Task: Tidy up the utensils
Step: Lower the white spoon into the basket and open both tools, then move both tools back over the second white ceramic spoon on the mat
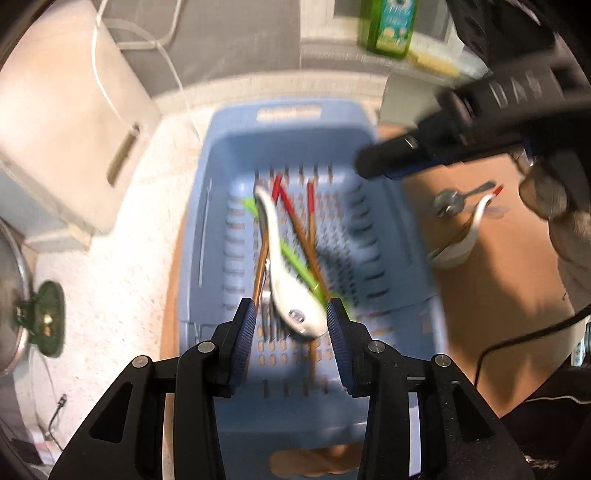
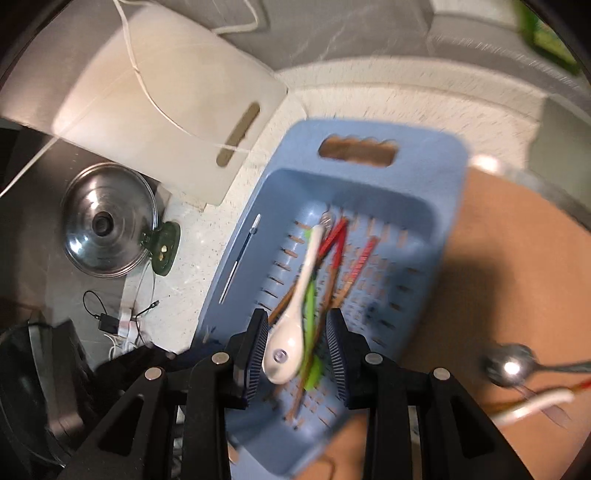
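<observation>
A blue slotted basket (image 1: pixel 221 206) (image 2: pixel 424 177) holds a white ceramic spoon (image 1: pixel 291 295) (image 2: pixel 295 317), red-tipped chopsticks (image 1: pixel 291 214) (image 2: pixel 334 240) and a green utensil (image 1: pixel 295 258) (image 2: pixel 312 306). My left gripper (image 1: pixel 291 321) hovers open over the basket's near end. The spoon's bowl shows between its fingers but lies below them. My right gripper (image 2: pixel 295 343) (image 1: pixel 380 162) is also open above the basket, its pads apart from the spoon. Outside the basket, on the brown surface, lie a metal spoon (image 1: pixel 448 203) (image 2: pixel 511 369), another white spoon (image 1: pixel 461 243) (image 2: pixel 535 404) and a red-tipped chopstick.
A white cutting board (image 1: pixel 74 129) (image 2: pixel 155 103) leans at the back left, with a cord across it. A steel pot lid (image 2: pixel 107 225) (image 1: pixel 7 295) sits to the left on the speckled counter. A green bottle (image 1: pixel 389 26) stands behind the basket. Cables lie at the left.
</observation>
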Motion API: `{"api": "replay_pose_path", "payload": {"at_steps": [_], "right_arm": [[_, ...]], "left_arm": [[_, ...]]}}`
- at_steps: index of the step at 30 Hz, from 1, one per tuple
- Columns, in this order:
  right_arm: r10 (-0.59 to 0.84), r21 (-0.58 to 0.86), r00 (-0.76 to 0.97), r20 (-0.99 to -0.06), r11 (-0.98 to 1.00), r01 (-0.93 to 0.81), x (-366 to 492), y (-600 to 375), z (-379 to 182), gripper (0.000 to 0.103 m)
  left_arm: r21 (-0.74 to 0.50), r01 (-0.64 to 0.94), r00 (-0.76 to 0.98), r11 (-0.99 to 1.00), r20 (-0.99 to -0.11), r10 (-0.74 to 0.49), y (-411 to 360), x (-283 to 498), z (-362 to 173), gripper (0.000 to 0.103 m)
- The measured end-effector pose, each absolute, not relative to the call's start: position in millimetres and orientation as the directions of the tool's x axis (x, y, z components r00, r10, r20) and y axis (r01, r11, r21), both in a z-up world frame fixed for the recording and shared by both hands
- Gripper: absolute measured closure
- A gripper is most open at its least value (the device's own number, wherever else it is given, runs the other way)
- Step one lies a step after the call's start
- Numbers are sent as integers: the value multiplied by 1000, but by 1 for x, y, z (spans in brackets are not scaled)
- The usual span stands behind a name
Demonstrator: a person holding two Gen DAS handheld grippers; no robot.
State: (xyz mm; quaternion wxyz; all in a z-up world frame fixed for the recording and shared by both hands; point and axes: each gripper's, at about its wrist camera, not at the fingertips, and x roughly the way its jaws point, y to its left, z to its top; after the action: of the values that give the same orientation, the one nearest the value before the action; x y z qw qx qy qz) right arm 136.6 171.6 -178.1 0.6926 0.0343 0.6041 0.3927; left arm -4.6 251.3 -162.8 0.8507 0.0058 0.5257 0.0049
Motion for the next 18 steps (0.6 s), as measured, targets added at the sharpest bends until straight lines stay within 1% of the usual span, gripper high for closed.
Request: {"api": "replay_pose_path", "payload": {"at_steps": [3, 6, 7, 9, 13, 16, 18], "right_arm": [[588, 486, 25, -809, 691, -535, 124, 142, -156, 69], [589, 458, 85, -804, 703, -544, 116, 113, -139, 68], [585, 441, 110, -803, 709, -550, 113, 102, -132, 67], [577, 412, 154, -802, 720, -558, 109, 85, -123, 64], [556, 360, 244, -795, 755, -547, 102, 48, -110, 58], [534, 331, 296, -792, 783, -527, 99, 25, -107, 51], [519, 316, 318, -793, 797, -515, 98, 10, -108, 49]], "left_arm": [[57, -20, 490, 998, -869, 60, 235, -8, -140, 64], [70, -11, 538, 997, -840, 65, 223, -9, -126, 64], [67, -10, 552, 998, -831, 61, 216, -11, -121, 63], [60, 1, 578, 998, -814, 48, 203, -12, -114, 56], [49, 42, 605, 998, -796, 14, 187, -10, -109, 55], [38, 70, 611, 997, -791, -13, 172, -6, -108, 51], [37, 86, 612, 996, -791, -23, 164, -3, -108, 51]]}}
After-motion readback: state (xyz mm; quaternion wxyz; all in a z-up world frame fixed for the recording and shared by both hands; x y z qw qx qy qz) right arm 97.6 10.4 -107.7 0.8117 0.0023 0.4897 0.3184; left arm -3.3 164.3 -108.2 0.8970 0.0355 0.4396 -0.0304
